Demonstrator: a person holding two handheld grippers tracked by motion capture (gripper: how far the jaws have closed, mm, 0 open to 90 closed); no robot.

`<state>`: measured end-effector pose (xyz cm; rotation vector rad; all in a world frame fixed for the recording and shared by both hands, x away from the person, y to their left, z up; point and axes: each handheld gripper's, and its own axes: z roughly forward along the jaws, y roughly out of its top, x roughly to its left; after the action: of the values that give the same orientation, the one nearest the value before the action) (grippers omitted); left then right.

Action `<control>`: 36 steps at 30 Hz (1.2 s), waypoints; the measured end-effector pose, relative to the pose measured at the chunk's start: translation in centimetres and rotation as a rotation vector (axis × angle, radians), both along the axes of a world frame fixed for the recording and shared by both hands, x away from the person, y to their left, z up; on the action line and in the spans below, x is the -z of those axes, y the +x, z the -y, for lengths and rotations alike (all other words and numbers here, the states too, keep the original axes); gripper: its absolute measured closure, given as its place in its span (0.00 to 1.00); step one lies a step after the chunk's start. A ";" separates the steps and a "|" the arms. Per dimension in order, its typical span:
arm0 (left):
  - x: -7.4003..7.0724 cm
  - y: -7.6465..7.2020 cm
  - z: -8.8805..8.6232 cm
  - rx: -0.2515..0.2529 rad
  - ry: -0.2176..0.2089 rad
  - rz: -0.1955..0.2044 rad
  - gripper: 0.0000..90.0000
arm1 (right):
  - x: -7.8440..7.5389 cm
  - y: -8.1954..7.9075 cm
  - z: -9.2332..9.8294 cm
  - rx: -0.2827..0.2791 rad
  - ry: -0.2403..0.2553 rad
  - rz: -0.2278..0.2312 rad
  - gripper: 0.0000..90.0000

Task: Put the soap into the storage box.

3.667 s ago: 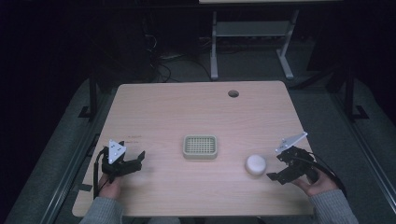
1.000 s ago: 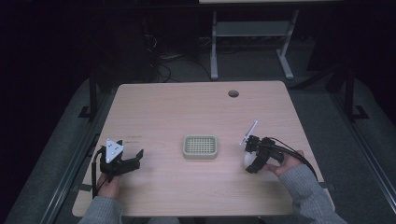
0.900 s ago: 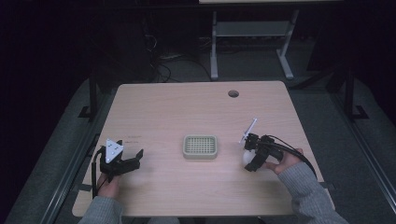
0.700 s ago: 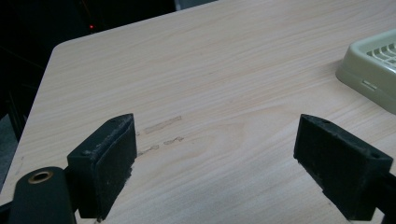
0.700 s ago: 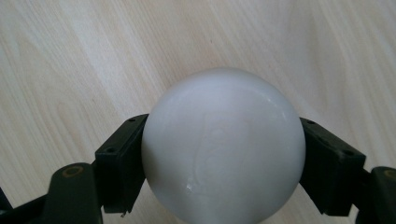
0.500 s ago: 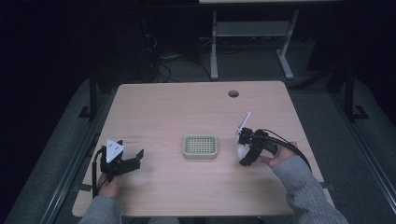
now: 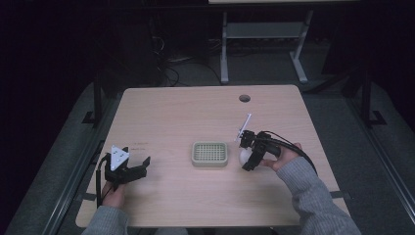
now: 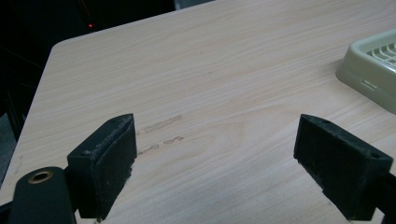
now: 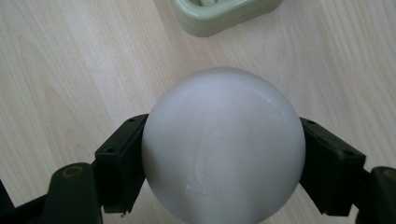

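A smooth white ball (image 9: 223, 144) sits between the two black jaws of my right gripper (image 9: 224, 158), which is shut on it. From above, the ball (image 7: 244, 156) and the right gripper (image 7: 248, 154) hang just right of a pale green grid-topped tray (image 7: 210, 153) at the table's middle. That tray's rounded corner (image 9: 219, 18) lies beyond the ball. My left gripper (image 7: 139, 168) rests near the front left of the table, open, with bare wood between its jaws (image 8: 215, 168). The tray's edge (image 8: 369, 70) appears to its right.
The light wood table (image 7: 195, 112) has a round cable hole (image 7: 244, 98) near its far edge. Faint tape marks (image 8: 161, 130) lie ahead of the left gripper. A metal stand (image 7: 259, 34) and cables stand on the dark floor beyond.
My right gripper moved from the front right corner to the white ball, shut on it, and carried it left toward the tray. The left gripper stayed put.
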<state>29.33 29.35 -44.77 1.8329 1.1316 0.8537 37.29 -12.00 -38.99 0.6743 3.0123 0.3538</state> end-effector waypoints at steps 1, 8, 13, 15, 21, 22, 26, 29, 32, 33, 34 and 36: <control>0.0 0.0 0.0 -0.001 0.000 0.000 0.14 | 0.0 0.1 -0.2 -0.004 -0.002 0.000 0.26; 0.0 0.0 0.0 -0.005 -0.006 0.002 0.14 | -0.4 0.4 -1.5 -0.036 -0.005 0.003 0.26; -0.1 0.0 -0.1 -0.007 -0.004 0.000 0.14 | -0.7 0.8 -2.2 -0.042 0.012 0.005 0.26; 0.0 0.0 -0.2 -0.009 -0.007 0.002 0.14 | -0.7 0.8 -2.5 -0.045 0.006 0.007 0.26; 0.0 0.0 -0.1 -0.009 -0.010 0.002 0.14 | -0.9 1.2 -3.4 -0.062 0.000 0.007 0.26; 0.0 0.0 -0.1 -0.009 -0.010 0.002 0.14 | -1.0 1.3 -3.5 -0.063 -0.001 0.007 0.26; 0.0 0.0 -0.1 -0.010 -0.008 0.001 0.14 | -1.3 1.5 -3.9 -0.071 0.015 0.007 0.26; 0.0 0.0 -0.1 -0.011 -0.011 -0.001 0.14 | -1.2 1.6 -4.4 -0.076 0.010 0.000 0.26; 0.0 0.0 -0.1 -0.011 -0.010 -0.005 0.14 | -1.3 1.7 -4.9 -0.084 0.008 -0.001 0.26; 0.0 0.0 -0.1 -0.010 -0.010 -0.003 0.14 | -1.3 1.7 -4.9 -0.084 0.008 -0.001 0.26; -0.1 0.0 -0.1 -0.010 -0.005 -0.002 0.14 | -1.4 1.8 -5.2 -0.089 0.007 0.001 0.26; 0.0 0.0 -0.1 -0.011 -0.012 0.007 0.14 | -1.6 2.0 -5.5 -0.094 0.010 0.003 0.26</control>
<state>29.33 29.45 -44.73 1.8143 1.1412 0.8571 39.25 -6.54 -37.41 0.5343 3.0487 0.3736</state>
